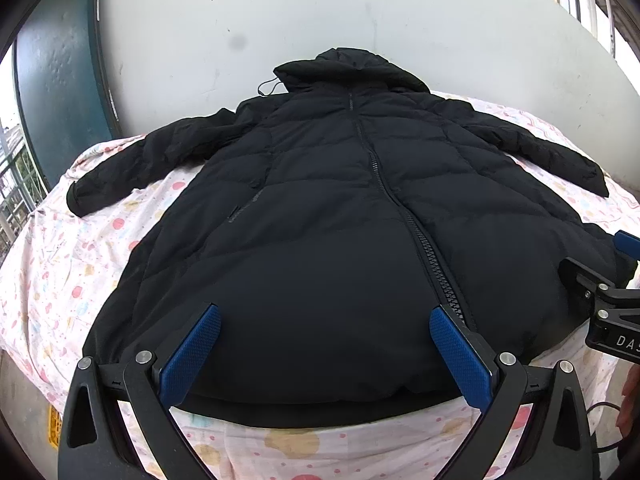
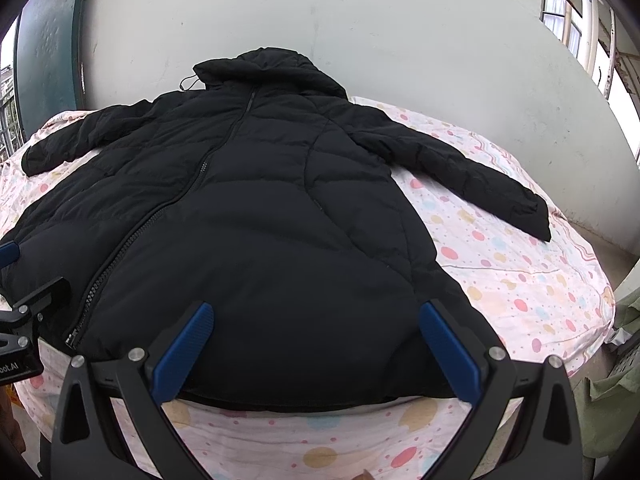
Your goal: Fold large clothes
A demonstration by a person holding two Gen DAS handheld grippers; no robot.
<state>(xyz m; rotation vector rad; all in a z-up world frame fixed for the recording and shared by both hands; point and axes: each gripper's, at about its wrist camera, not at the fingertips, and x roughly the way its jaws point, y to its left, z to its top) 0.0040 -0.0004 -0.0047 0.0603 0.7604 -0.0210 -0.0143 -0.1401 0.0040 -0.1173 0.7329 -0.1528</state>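
Observation:
A long black puffer coat (image 1: 320,208) lies flat and zipped, front up, on a bed, hood at the far end, both sleeves spread out. It also shows in the right wrist view (image 2: 248,208). My left gripper (image 1: 325,316) is open, hovering over the hem left of the zipper (image 1: 436,264). My right gripper (image 2: 316,312) is open over the hem's right part. Neither holds anything. The right gripper's body shows at the right edge of the left wrist view (image 1: 608,300); the left gripper's body shows at the left edge of the right wrist view (image 2: 24,320).
The bed sheet (image 2: 520,280) is pink with coloured dots. A white wall (image 1: 320,20) stands behind the hood. A dark green door frame (image 1: 60,80) is at left, windows (image 2: 580,20) at right. Greenish cloth (image 2: 616,380) lies beside the bed at right.

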